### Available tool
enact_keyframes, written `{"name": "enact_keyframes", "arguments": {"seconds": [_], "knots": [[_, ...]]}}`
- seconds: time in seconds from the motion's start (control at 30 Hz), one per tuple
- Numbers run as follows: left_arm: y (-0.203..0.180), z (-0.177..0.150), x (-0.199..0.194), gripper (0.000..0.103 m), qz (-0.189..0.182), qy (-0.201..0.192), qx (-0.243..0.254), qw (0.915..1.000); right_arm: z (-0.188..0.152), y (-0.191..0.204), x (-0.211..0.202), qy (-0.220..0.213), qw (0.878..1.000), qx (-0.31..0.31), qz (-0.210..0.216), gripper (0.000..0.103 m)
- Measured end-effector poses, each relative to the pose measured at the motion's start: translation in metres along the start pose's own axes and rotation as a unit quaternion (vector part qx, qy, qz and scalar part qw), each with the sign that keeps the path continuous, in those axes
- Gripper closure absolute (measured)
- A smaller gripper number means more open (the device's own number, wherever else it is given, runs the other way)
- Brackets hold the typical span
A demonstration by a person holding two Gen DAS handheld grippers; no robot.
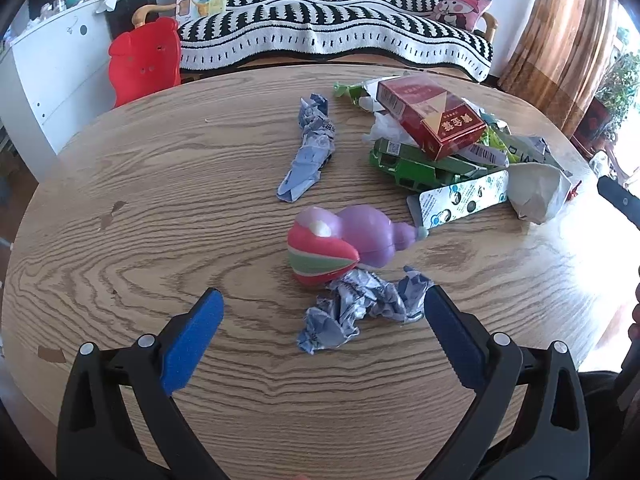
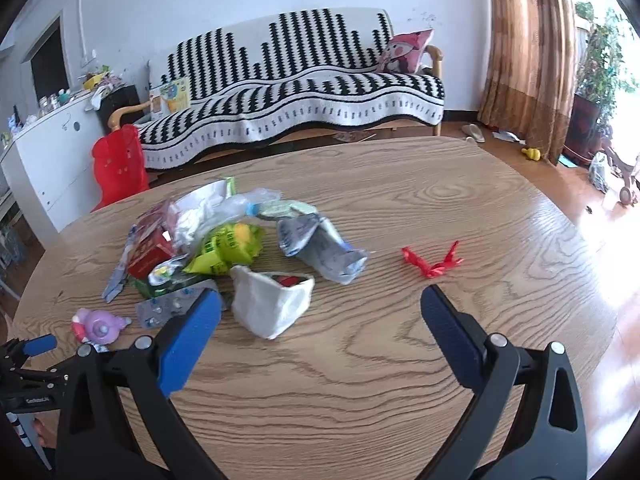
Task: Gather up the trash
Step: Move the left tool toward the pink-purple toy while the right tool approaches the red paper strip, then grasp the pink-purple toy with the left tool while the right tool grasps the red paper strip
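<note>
On the round wooden table [image 1: 160,208], we hold both grippers spread wide and empty. Our left gripper [image 1: 323,309] hovers over a crumpled foil wrapper [image 1: 360,310] near the table's near edge, touching a soft purple-and-red toy [image 1: 340,240]. Closing carelessly, we judge, could pinch the toy too. Our right gripper [image 2: 320,307] faces a limp white paper bag [image 2: 272,304] beside the heap: a glossy red carton [image 1: 432,118], green packets [image 2: 228,248]. A thin red ribbon [image 2: 434,262] lies apart toward the right edge, easily missed.

A home living room (sofa [image 2: 296,92], curtain [image 2: 524,52], wooden table [image 2: 400,360]).
</note>
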State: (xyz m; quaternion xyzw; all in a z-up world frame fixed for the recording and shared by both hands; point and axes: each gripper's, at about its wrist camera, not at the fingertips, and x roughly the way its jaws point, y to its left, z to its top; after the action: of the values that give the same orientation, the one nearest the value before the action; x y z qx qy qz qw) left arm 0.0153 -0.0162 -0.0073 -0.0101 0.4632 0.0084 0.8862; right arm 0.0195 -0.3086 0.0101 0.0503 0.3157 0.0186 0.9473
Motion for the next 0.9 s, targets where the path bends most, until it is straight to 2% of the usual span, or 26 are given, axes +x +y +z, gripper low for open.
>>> {"name": "enact_keyframes", "arguments": {"seconds": [0.1, 0.17, 0.2, 0.33, 0.47, 0.5, 0.6, 0.7, 0.8, 0.9], "knots": [[-0.008, 0.002, 0.001, 0.006, 0.001, 0.004, 0.004, 1.0, 0.004, -0.015, -0.005, -0.017, 0.998, -0.022, -0.049, 0.006], [-0.013, 0.004, 0.004, 0.006, 0.005, 0.005, 0.01, 0.9999, 0.004, -0.029, -0.004, -0.023, 0.997, -0.014, -0.067, 0.006], [-0.015, 0.005, 0.005, 0.006, 0.005, 0.002, 0.011, 0.9999, 0.003, -0.038, 0.0, -0.017, 0.997, -0.007, -0.074, 0.006], [-0.017, 0.01, 0.009, 0.006, -0.012, 0.003, 0.002, 0.9999, 0.0, -0.069, 0.016, 0.008, 0.998, 0.034, -0.048, 0.006], [-0.012, 0.013, 0.017, 0.006, 0.013, -0.003, 0.001, 0.9999, -0.004, -0.085, 0.037, 0.046, 0.994, 0.01, -0.097, 0.006], [-0.009, 0.014, 0.021, 0.006, 0.017, -0.001, 0.0, 0.9999, -0.007, -0.084, 0.047, 0.063, 0.993, 0.009, -0.096, 0.006], [-0.003, 0.019, 0.033, 0.006, 0.016, 0.003, -0.001, 0.9999, -0.003, -0.09, 0.061, 0.066, 0.994, 0.023, -0.088, 0.006], [-0.007, 0.026, 0.038, 0.006, -0.011, -0.011, 0.004, 0.9999, 0.0, -0.089, 0.084, 0.085, 0.993, 0.019, -0.082, 0.006], [-0.014, 0.033, 0.049, 0.006, -0.02, 0.0, 0.011, 0.9997, 0.004, -0.084, 0.1, 0.097, 0.991, -0.004, -0.088, 0.006], [-0.017, 0.037, 0.059, 0.006, -0.009, 0.007, 0.022, 0.9997, 0.005, -0.079, 0.113, 0.11, 0.991, -0.018, -0.077, 0.012]]}}
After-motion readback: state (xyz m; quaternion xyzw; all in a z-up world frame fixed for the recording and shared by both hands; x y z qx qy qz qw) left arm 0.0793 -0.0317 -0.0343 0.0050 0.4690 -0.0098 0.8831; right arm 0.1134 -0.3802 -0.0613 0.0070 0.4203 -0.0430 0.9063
